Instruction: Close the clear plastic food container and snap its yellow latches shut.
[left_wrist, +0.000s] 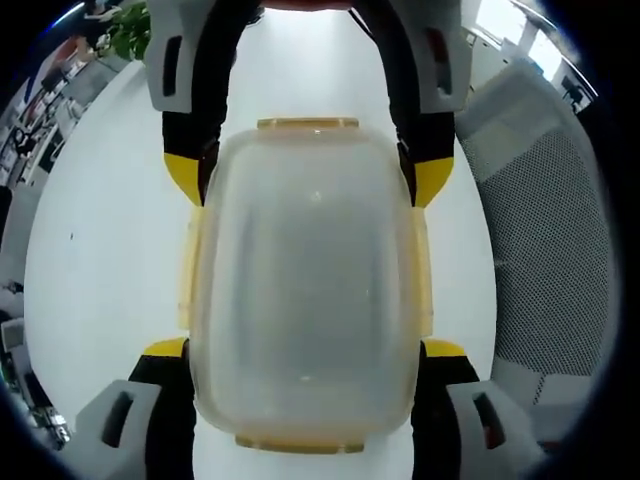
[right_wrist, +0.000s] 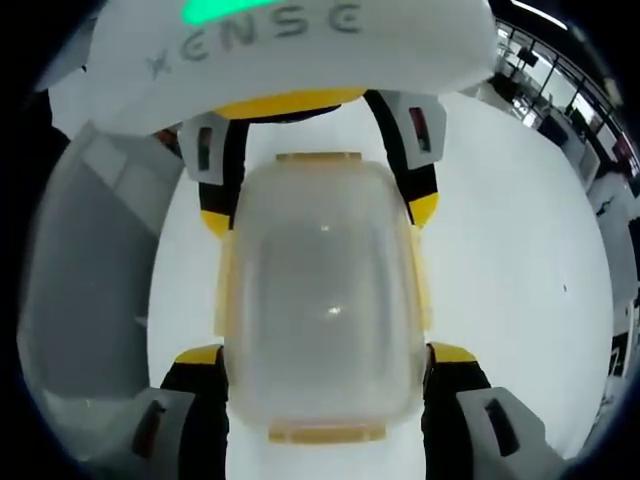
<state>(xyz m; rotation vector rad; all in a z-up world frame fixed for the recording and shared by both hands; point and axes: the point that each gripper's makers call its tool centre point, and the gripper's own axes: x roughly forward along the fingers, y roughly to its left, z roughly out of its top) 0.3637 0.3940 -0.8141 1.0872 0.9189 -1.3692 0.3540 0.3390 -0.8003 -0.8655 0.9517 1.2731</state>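
Container (left_wrist: 305, 290) sits on the white table (left_wrist: 100, 250), lid on, between both tongs from opposite ends. Left tongs (left_wrist: 305, 350) wide open, 2 jaws straddling its near end; right tongs (right_wrist: 325, 355) same on theirs. Each view catches the other tongs at the far end. Yellow latches (left_wrist: 308, 124) visible on the rim. Left view adds a mesh chair (left_wrist: 550, 230); right view a white housing (right_wrist: 290, 40) overhead.

Container on the table, one gripper at each of its ends.

In my left gripper view the food container (left_wrist: 305, 290) sits mid-frame on the table (left_wrist: 100, 270), between my left gripper (left_wrist: 305, 420) at the bottom and the right gripper (left_wrist: 310, 165) at the top; a chair (left_wrist: 545, 230) stands at the right. In my right gripper view the order is mirrored: right gripper (right_wrist: 325, 415) below the container (right_wrist: 322, 290), left gripper (right_wrist: 318, 180) above.
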